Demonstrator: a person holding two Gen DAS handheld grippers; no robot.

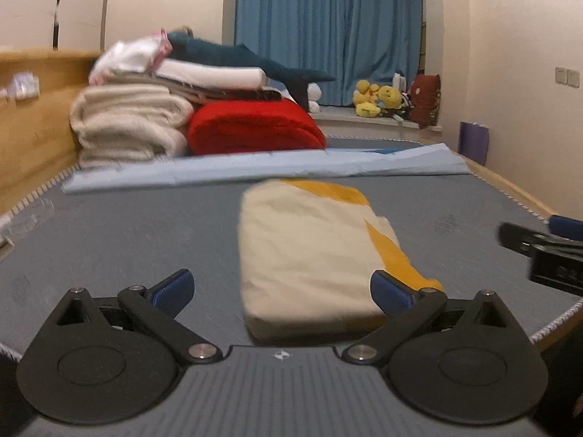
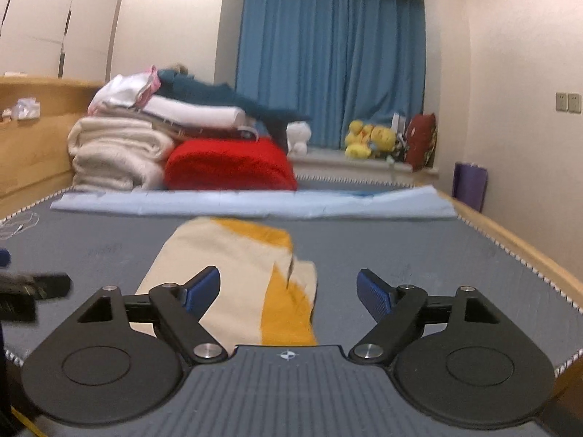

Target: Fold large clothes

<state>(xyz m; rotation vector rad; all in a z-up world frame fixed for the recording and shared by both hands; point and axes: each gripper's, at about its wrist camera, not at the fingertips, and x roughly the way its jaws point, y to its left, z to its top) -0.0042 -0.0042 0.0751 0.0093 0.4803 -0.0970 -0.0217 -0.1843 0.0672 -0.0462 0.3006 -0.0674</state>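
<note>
Left wrist view: both claws spread, empty, above grey mattress [image 1: 109,233]; folded cream-and-yellow garment [image 1: 313,255]; blue curtain [image 1: 328,29] behind.

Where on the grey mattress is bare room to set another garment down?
Free: grey mattress left of the folded cream-and-yellow garment, up to the pale blue folded sheet; also right of it, toward the wooden bed edge. Crowded: the far left corner, with the cream blankets and red blanket.
</note>
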